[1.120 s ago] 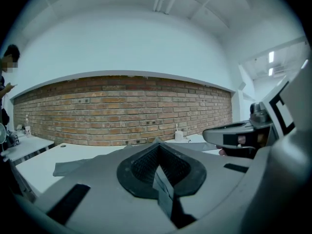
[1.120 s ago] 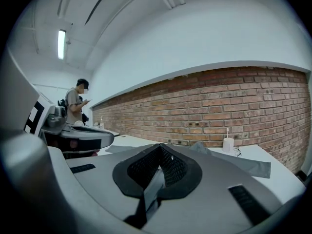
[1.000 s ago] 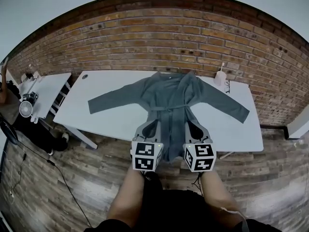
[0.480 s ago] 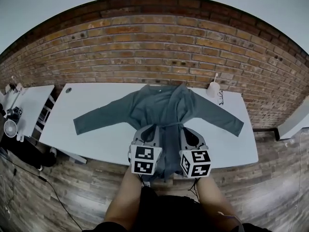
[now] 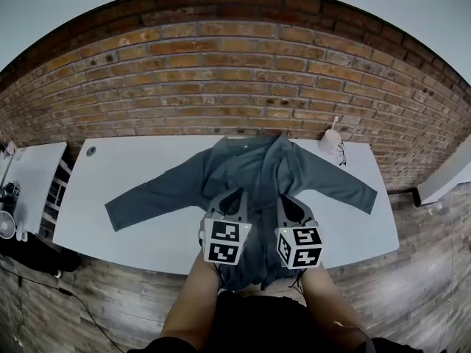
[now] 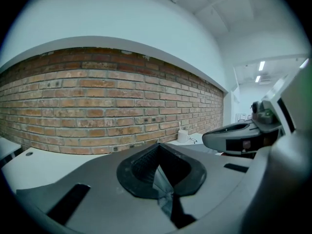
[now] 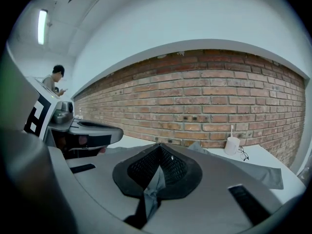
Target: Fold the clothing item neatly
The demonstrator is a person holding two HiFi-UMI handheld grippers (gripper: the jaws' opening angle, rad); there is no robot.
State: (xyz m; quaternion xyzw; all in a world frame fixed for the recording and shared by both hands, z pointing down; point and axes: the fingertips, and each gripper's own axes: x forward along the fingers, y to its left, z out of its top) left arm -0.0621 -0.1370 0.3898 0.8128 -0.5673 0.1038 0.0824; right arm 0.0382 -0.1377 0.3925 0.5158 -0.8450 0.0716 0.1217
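My left gripper and right gripper are each pressed together on a pinch of the robe's lower cloth, near the table's front edge at 6 o'clock. The robe's collar points to 12, toward the brick wall. Its body runs 12 to 6, with sleeves reaching out toward 8 and 3. White tabletop shows on both sides. A cup and glasses sit at 1, near the right sleeve. Wood floor surrounds the table.
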